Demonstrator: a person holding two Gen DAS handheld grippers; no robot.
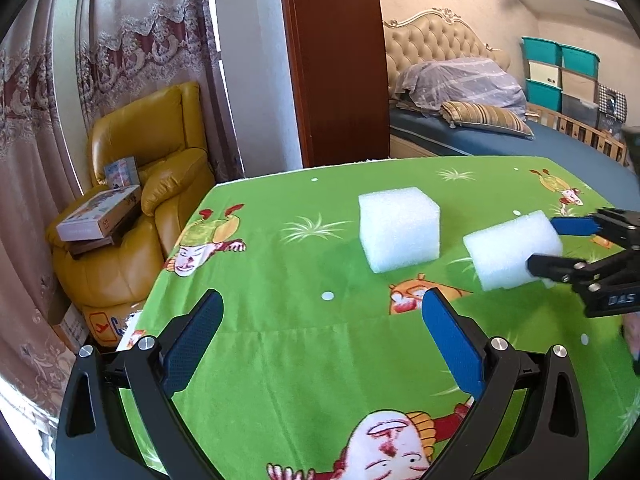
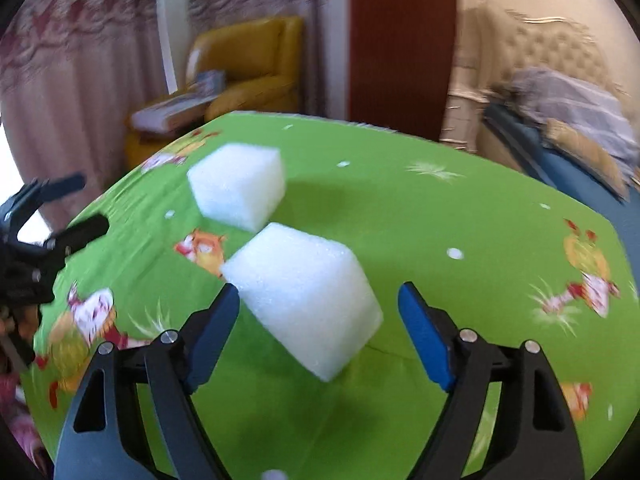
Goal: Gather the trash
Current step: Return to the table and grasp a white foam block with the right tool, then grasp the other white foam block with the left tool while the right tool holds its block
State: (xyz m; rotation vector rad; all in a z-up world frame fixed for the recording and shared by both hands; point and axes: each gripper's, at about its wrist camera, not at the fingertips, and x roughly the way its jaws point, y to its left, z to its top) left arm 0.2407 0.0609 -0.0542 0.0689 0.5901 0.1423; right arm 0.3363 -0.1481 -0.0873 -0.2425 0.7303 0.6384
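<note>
While left tongs (image 1: 322, 330) gape empty, right tongs (image 2: 318, 312) straddle near foam block (image 2: 304, 296) unclenched — green cloth (image 1: 280, 360) around bare.

A home bedroom: tufted bed (image 1: 448, 92) with pillow (image 1: 486, 118), yellow leather armchair (image 1: 148, 184), lace curtains (image 1: 132, 40), stacked storage boxes (image 1: 560, 76), cartoon-print cloth on worktop (image 1: 280, 280).

A yellow armchair (image 1: 136, 184) holding boxes (image 1: 98, 218) stands beside lace curtains (image 1: 132, 40), with a bed (image 1: 500, 136) beyond.

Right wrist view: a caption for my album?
Open right gripper straddles a white foam block on green cartoon tablecloth.
</note>
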